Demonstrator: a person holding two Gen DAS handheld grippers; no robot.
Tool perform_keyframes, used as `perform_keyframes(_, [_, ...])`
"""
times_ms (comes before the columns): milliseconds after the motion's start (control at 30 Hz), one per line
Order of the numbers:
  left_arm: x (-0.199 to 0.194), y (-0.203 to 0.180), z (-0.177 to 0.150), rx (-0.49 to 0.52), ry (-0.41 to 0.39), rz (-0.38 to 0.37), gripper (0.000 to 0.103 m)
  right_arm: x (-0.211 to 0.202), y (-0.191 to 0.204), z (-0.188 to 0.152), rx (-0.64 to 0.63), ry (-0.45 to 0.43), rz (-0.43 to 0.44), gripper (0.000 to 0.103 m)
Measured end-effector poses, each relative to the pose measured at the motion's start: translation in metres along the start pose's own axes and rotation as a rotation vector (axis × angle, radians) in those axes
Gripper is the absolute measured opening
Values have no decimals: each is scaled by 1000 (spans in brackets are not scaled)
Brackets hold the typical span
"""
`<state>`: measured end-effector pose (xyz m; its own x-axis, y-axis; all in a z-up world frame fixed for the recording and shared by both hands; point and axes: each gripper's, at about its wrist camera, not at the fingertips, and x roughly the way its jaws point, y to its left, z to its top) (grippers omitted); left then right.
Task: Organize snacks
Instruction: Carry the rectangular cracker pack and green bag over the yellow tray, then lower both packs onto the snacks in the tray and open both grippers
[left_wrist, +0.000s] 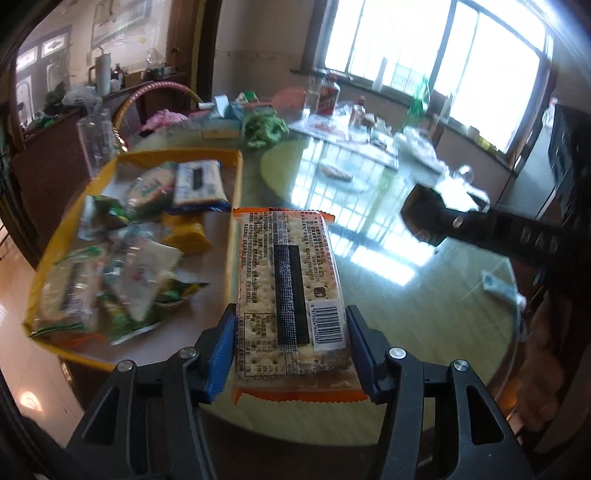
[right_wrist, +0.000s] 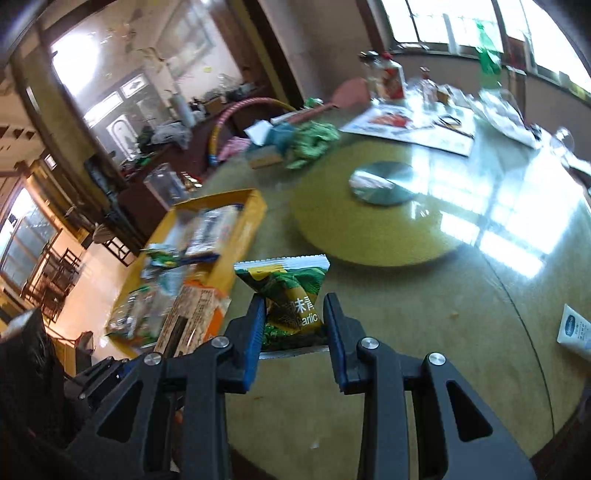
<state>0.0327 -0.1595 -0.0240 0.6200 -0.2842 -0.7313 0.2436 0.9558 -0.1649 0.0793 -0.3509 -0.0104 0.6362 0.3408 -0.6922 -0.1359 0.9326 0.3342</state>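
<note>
My left gripper (left_wrist: 291, 325) is shut on a long cracker packet (left_wrist: 291, 288) with orange ends and a barcode, held above the table beside the yellow tray (left_wrist: 236, 173). The tray holds several snack packets, among them a blue and white one (left_wrist: 199, 184). My right gripper (right_wrist: 295, 314) is shut on a small green and yellow garlic snack bag (right_wrist: 291, 295), lifted over the table. In the right wrist view the cracker packet (right_wrist: 192, 314) shows at lower left, next to the yellow tray (right_wrist: 255, 214). The right gripper appears as a dark shape (left_wrist: 480, 225) in the left wrist view.
A round table with a glass turntable (right_wrist: 380, 182) carries green cloth (left_wrist: 264, 127), bottles (left_wrist: 327, 96), papers and a white tube (right_wrist: 576, 330) near the right edge. A clear jug (left_wrist: 94, 136) stands behind the tray. Windows lie beyond the table.
</note>
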Motion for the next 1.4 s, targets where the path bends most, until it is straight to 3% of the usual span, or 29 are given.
perform_keyframes(233, [-48,39,6,-51,-77,47,56,-2,59,-2,-100,-15,49,33])
perform_keyframes(500, [-67,87,13,-137,-112,118,56,16,99,3,-165,-6,72,33])
perform_keyframes(933, [-62,127,13,-215,-105,153,56,43,129,7,-215,27,78,33])
perform_keyframes(1400, [-32,158,17,-269,-51,148,56,96,149,21,-234,86,72,33])
